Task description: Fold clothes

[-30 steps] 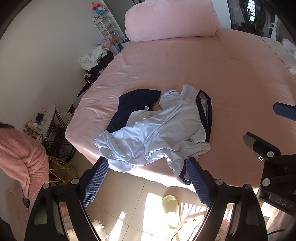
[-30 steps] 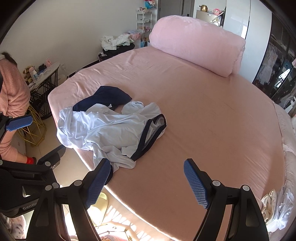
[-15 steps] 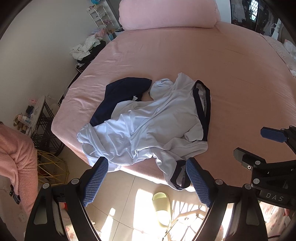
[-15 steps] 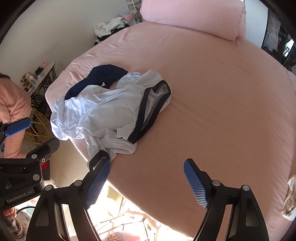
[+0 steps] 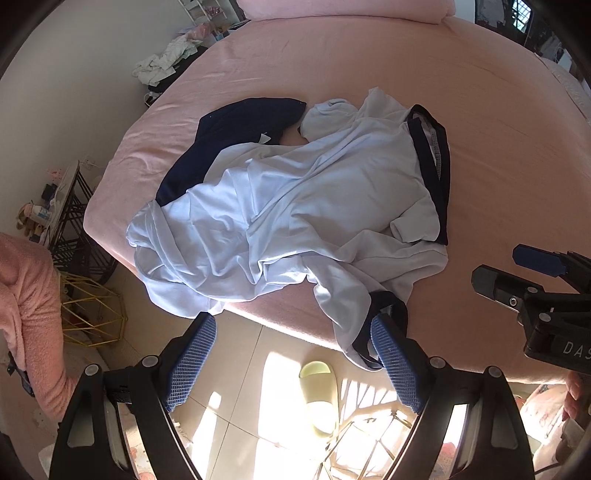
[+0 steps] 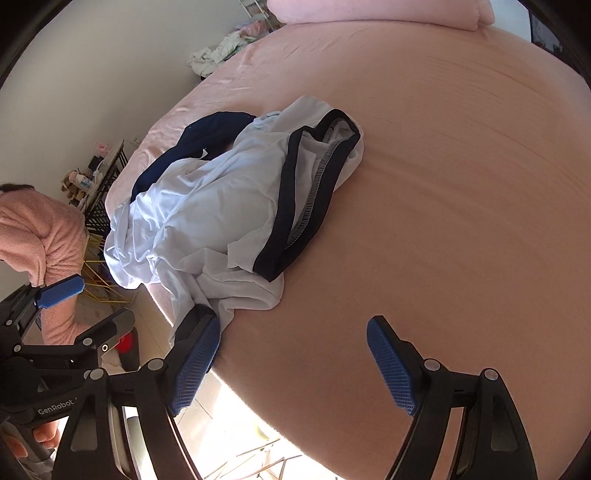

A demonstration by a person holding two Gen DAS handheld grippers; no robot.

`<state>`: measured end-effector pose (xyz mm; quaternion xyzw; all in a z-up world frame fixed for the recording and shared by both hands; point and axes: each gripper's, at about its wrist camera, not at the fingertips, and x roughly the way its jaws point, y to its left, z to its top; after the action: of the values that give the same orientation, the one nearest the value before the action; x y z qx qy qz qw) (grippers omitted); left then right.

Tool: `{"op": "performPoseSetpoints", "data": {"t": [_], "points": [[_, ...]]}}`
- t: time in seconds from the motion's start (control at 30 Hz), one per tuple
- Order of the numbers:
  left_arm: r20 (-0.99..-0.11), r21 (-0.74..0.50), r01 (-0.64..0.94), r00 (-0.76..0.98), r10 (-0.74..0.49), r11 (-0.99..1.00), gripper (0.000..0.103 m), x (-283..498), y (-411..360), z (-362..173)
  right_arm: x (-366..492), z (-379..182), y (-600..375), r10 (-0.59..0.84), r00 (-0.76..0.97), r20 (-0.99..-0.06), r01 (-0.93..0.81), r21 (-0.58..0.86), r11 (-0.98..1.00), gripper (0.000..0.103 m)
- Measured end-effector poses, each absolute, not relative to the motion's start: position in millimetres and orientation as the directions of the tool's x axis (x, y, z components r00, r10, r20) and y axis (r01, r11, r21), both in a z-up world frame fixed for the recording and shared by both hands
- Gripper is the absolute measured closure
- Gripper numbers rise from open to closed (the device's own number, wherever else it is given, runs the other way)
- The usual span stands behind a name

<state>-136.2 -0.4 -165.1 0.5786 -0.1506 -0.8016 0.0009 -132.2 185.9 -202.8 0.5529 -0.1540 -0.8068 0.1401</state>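
**Here, both claws stood over a crumpled garment at the bed's near edge**

Left wrist view. The left claw [image 5: 293, 356] pointed steeply down, its two blue-padded fingers [image 5: 192, 363] standing wide apart with nothing between them. Beyond them lay the task's garment, a pale blue top [image 5: 295, 206] with navy trim [image 5: 434, 166], crumpled in a heap on the pink bed [image 5: 498, 129]. It lay close to the near left corner of the mattress, and one sleeve with a navy cuff [image 5: 388, 314] hung over the near edge, just beside the tip of the right-hand finger; whether the two touched could not be told. A navy panel [image 5: 229, 129] of cloth showed at the far left of the heap. On the sunlit tiled floor [image 5: 240, 406] below the edge lay a pale green slipper [image 5: 319, 395]. The right claw's black body entered the picture from the right.

Right wrist view. The right claw [image 6: 293, 363] was likewise apart and empty, held above the bare bedsheet near the edge, to the right of the garment. The tip of its left-hand finger sat just beside the hanging sleeve.

Surroundings. A rolled pink duvet [image 6: 369, 11] lay at the far end of the bed. A heap of other clothes [image 5: 166, 62] sat on the floor by the far left wall, and a black wire rack [image 5: 70, 221] stood to the left of the bed. A person's pink fleecy sleeve [image 6: 40, 232] appeared at the left.
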Motion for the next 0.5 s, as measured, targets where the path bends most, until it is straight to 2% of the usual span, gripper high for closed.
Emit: {"op": "performPoseSetpoints", "data": {"t": [0.3, 0.5], "points": [[-0.959, 0.119, -0.133, -0.27, -0.08, -0.984, 0.017, -143, -18, -183, -139, -226, 178, -0.415, -0.332, -0.847, 0.038, 0.427, -0.903, 0.021], [-0.938, 0.039, -0.103, -0.347, 0.0, -0.994, 0.017, -148, -28, -191, -145, -237, 177, -0.464, -0.359, -0.81, -0.017, 0.503, -0.864, 0.021]]}}
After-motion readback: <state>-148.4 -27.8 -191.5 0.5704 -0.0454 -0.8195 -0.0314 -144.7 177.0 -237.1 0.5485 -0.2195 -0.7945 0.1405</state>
